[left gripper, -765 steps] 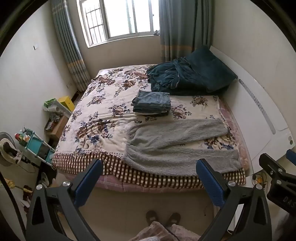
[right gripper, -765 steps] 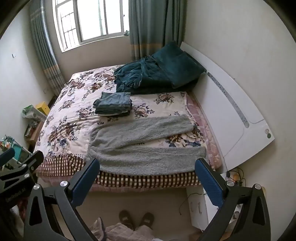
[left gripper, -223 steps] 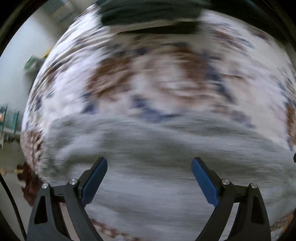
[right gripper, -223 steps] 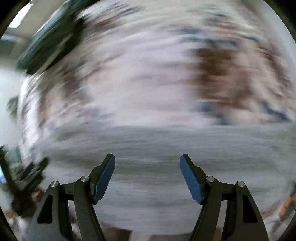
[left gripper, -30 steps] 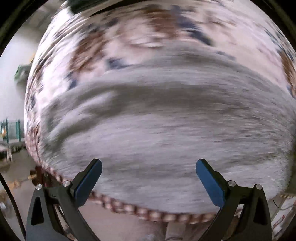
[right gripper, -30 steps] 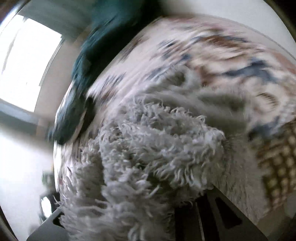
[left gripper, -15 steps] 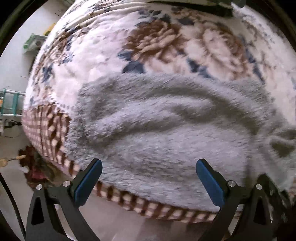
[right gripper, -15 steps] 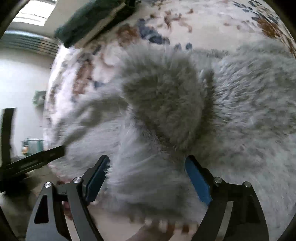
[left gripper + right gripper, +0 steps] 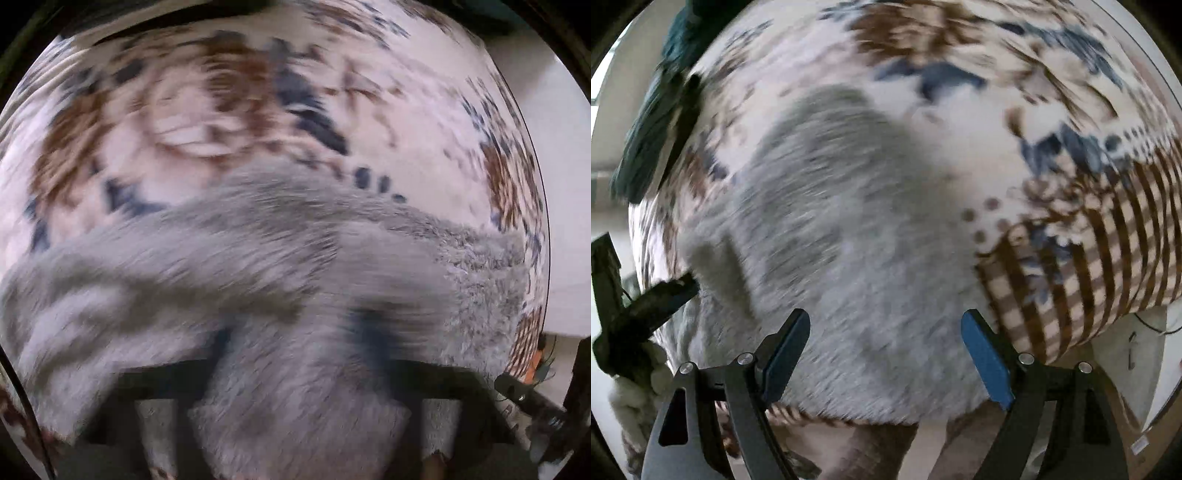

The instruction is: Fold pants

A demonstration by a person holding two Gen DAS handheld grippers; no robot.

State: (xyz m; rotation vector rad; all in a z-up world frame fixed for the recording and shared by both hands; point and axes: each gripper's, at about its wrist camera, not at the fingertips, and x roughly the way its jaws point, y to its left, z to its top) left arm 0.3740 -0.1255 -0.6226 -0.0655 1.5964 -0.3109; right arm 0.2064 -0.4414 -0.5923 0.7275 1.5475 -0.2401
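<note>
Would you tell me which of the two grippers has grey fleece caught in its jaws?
The left gripper, shut on the grey pants; the right gripper's jaws stand open.

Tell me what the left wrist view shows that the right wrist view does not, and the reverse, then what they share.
Left wrist view only: a bunch of the fluffy grey fleece pants gathered right at the camera, hiding the left gripper's own jaws, which are shut on it.

Right wrist view only: the right gripper with blue pads apart, and a dark teal blanket far off.

Both: the pants lying on the floral bedspread, blurred.
</note>
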